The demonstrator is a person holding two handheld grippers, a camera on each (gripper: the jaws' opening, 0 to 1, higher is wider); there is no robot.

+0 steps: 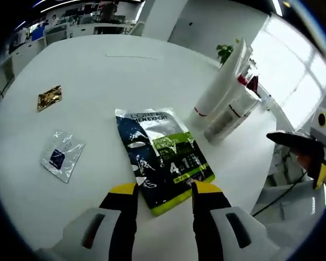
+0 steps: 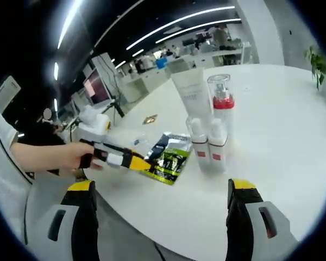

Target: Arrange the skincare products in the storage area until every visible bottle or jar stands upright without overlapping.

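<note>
Left claw (image 1: 164, 191): your nearest thing in the left gripper view; its yellow-tipped jaws stand apart, released, straddling the near end of the dark sachet without gripping it.
Worktop (image 1: 98, 70): large, round and white; it carries everything below.
White tube (image 2: 191, 92): your tallest product, upright on its cap, toward the worktop's far side from your right claw, in the cluster of bottles.
Pump bottle (image 2: 221, 100): clear with a red collar, upright, just beside the tube.
Two small white bottles (image 2: 208, 144): upright, side by side, touching, in front of the tube and pump.
Dark sachet (image 1: 163, 157): green and navy, lying flat near the worktop's edge by your left claw.
Clear packet (image 1: 62, 155): flat, well apart from the bottles.
Gold packet (image 1: 49, 97): flat, further in.
Right claw (image 2: 160, 204): jaws wide, released, nothing between them.
</note>
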